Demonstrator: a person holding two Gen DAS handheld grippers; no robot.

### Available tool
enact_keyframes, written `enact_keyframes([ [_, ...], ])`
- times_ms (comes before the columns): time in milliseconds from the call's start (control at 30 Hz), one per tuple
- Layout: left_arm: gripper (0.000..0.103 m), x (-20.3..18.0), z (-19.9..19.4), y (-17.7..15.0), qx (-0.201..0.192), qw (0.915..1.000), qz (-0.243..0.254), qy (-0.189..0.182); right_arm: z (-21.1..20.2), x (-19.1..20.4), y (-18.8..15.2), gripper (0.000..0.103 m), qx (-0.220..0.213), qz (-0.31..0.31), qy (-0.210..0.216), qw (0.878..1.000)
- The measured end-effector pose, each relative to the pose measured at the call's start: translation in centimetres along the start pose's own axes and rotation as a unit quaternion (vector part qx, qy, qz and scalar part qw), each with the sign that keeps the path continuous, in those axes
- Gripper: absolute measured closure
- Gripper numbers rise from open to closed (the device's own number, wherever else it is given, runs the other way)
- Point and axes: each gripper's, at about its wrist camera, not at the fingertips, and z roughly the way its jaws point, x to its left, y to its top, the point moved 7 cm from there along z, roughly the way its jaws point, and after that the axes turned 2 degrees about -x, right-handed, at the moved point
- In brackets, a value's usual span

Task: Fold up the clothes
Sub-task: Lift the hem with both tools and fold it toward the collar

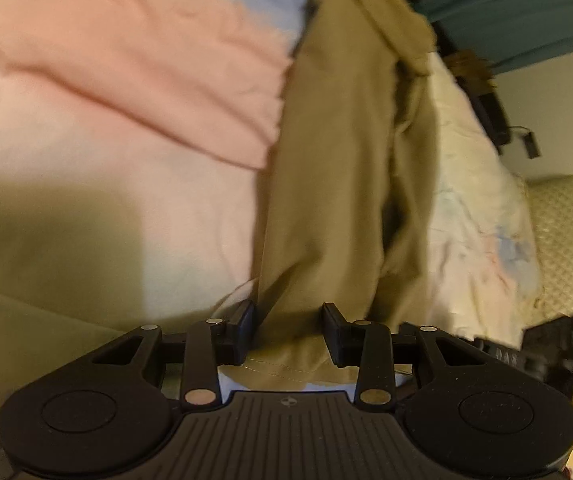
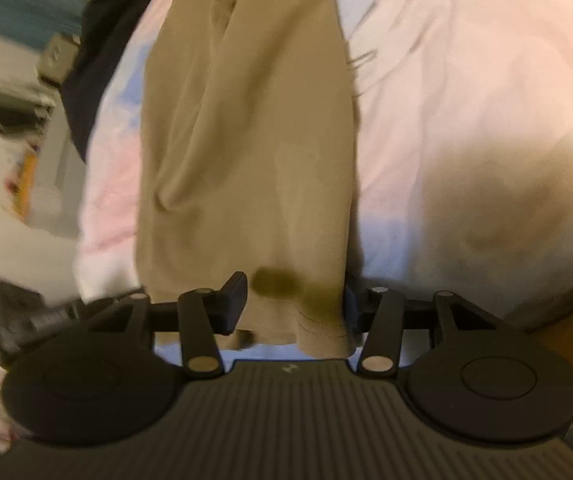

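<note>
Long khaki cloth trousers lie stretched along the pink-and-blue sheeted bed. The left gripper and right gripper each straddle the near hem, jaws apart.

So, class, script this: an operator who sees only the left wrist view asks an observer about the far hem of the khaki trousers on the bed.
Operator: Where is the other gripper?
Observer: The right gripper has a hem of the khaki trousers between its fingers.
Operator: Is anything on that hem?
Observer: A darker patch sits just above it. I cannot tell whether it is a stain or a shadow.
</note>
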Motion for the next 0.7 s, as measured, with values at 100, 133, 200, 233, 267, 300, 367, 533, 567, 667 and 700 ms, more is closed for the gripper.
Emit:
enact_keyframes([
  [100, 0.065, -0.3, -0.2, 0.1, 0.003, 0.9999, 0.012, -0.002, 0.0, 1.0, -0.9, 0.049, -0.001, -0.038, -0.015, 0.999],
  [133, 0.065, -0.4, -0.3, 0.0, 0.003, 0.9998, 0.02, -0.004, 0.0, 1.2, -1.2, 0.049, 0.007, -0.039, -0.009, 0.999],
  [200, 0.068, -1.1, -0.3, -0.3, 0.004, 0.999, 0.045, -0.001, -0.1, 1.5, -1.7, 0.056, 0.021, -0.035, 0.012, 0.999],
  [233, 0.072, -1.3, -0.2, -0.3, 0.005, 0.9984, 0.055, 0.007, -0.2, 1.6, -1.8, 0.069, 0.021, -0.038, 0.018, 0.999],
  [267, 0.081, -1.3, -0.1, -0.5, 0.006, 0.9979, 0.062, 0.015, -0.5, 1.3, -1.7, 0.09, 0.011, -0.041, 0.004, 0.999],
  [300, 0.09, -1.2, -0.1, -0.2, 0.004, 0.9979, 0.06, 0.023, -1.1, 0.8, -1.3, 0.091, -0.011, -0.041, -0.021, 0.999],
  [367, 0.094, -1.3, -0.4, 0.2, -0.003, 0.9986, 0.049, 0.02, -2.5, 0.8, -0.5, 0.092, -0.05, -0.033, -0.023, 0.998],
  [533, 0.096, -3.7, -3.2, 1.7, -0.065, 0.9969, 0.043, -0.01, -5.8, 1.6, 1.5, 0.093, -0.109, -0.026, -0.002, 0.994],
  [567, 0.096, -4.5, -4.2, 2.2, -0.079, 0.9958, 0.038, -0.024, -6.6, 1.7, 2.0, 0.093, -0.114, -0.023, 0.003, 0.993],
  [667, 0.097, -6.8, -7.1, 3.5, -0.122, 0.9902, 0.024, -0.065, -9.0, 3.0, 3.6, 0.093, -0.142, -0.02, 0.023, 0.989],
  [700, 0.097, -7.3, -8.0, 3.6, -0.134, 0.9879, 0.017, -0.077, -10.2, 3.9, 4.2, 0.093, -0.157, -0.026, 0.03, 0.987],
])
